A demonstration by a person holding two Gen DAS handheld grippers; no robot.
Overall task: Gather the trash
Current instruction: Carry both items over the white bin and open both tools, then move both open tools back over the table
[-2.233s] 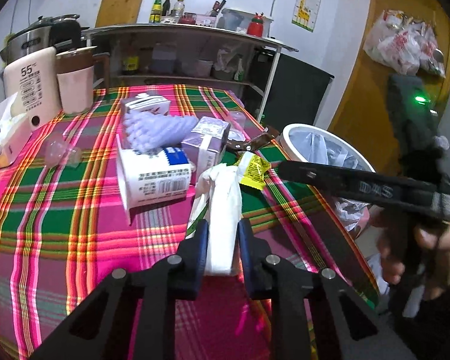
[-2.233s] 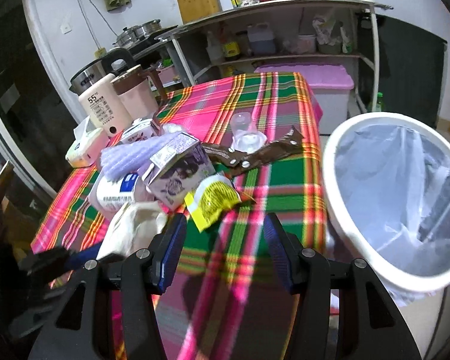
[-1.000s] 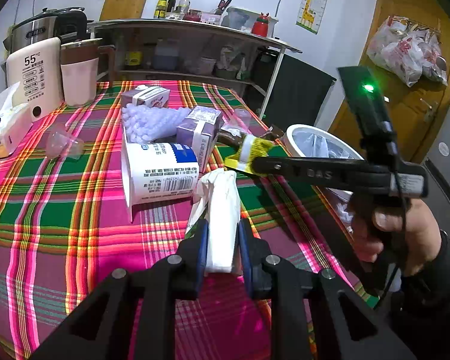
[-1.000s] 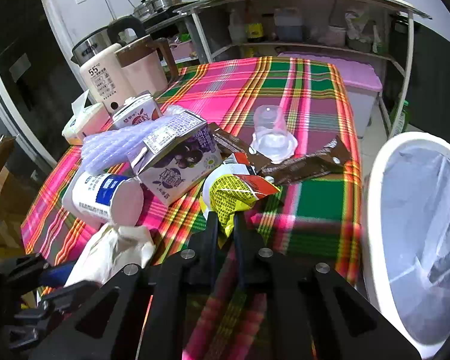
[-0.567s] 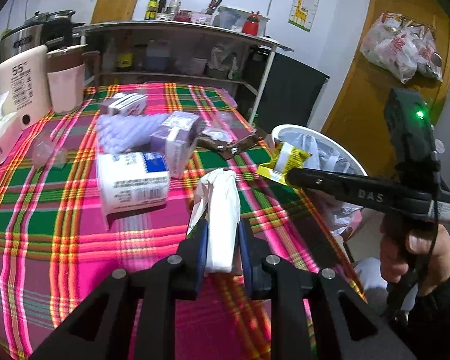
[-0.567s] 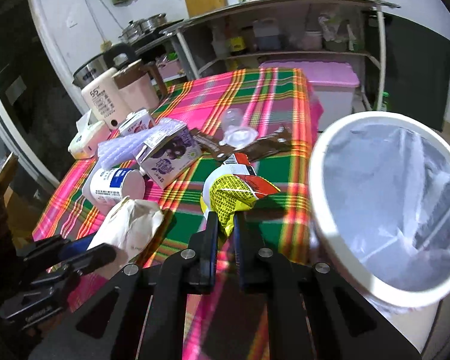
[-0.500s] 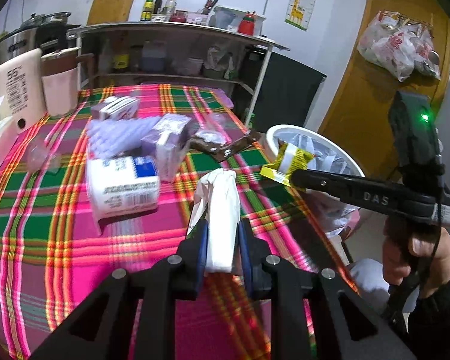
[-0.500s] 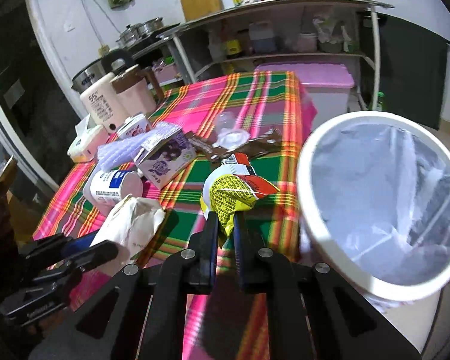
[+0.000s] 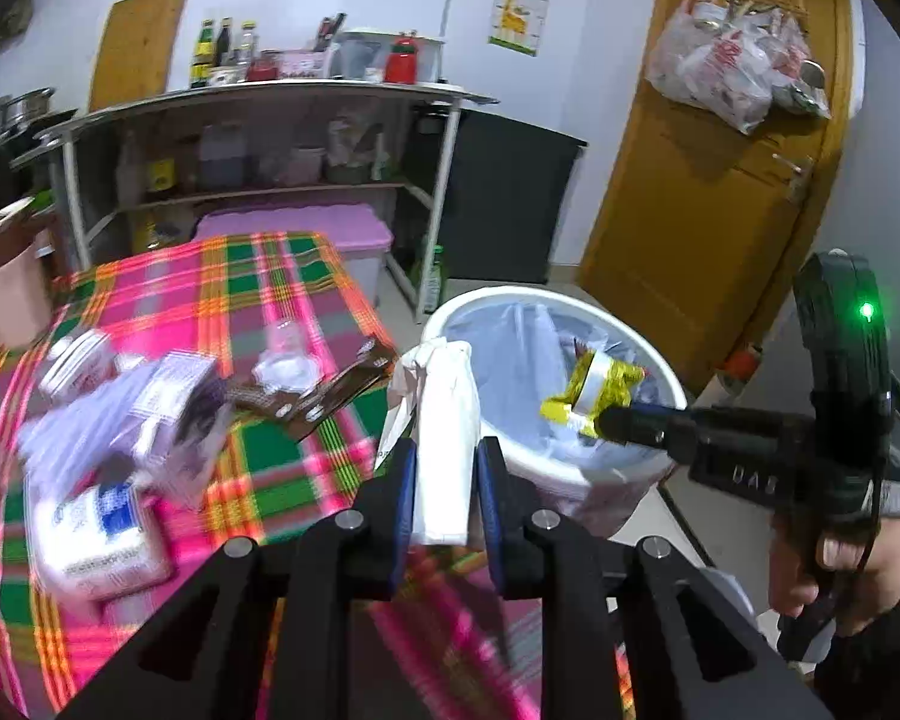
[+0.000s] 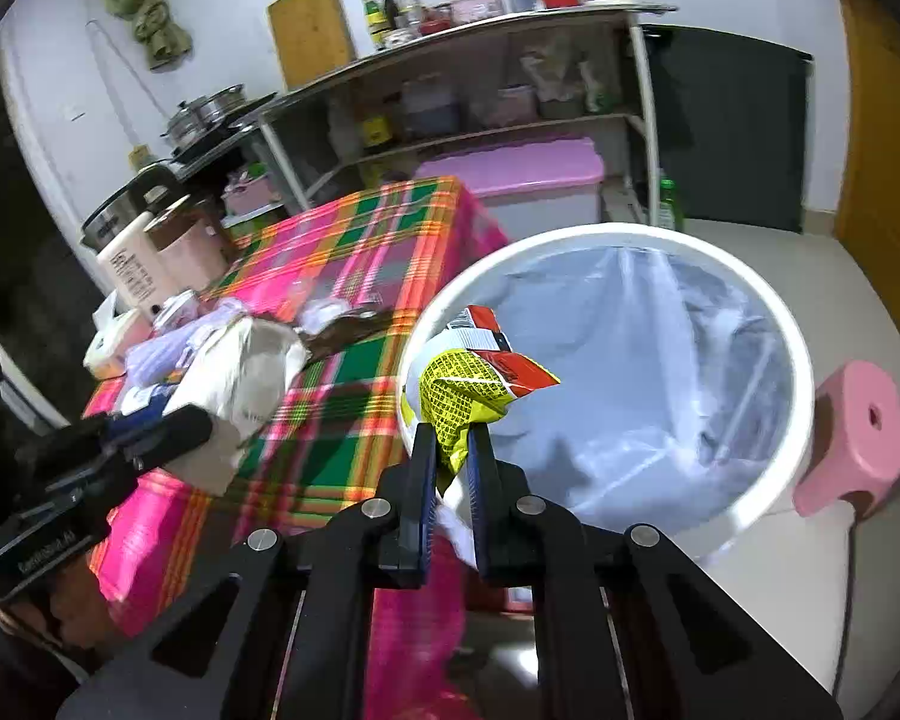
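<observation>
Left claw (image 9: 445, 483): clenched on a white paper wad (image 9: 444, 420), held at the counter (image 9: 258, 276) edge beside the bin (image 9: 570, 480).
Right claw (image 10: 450, 450): clenched on a yellow wrapper (image 10: 465, 393) — held over the bin's near rim.
Bin: white, bag-lined.
Counter: carton (image 9: 177, 396), tub (image 9: 99, 531), brown wrapper (image 9: 324, 396) — blurred, probably lying loose.

One white trash bin (image 10: 801, 360) with a plastic liner stands beside the plaid-covered table (image 10: 354, 408). Two grippers each hold one piece of trash: one crumpled white paper bag (image 9: 444, 420) and one yellow snack wrapper (image 10: 468, 384). One brown wrapper (image 9: 324, 396) lies on the table near the bin. One pink stool (image 10: 858, 438) stands beside the bin.
</observation>
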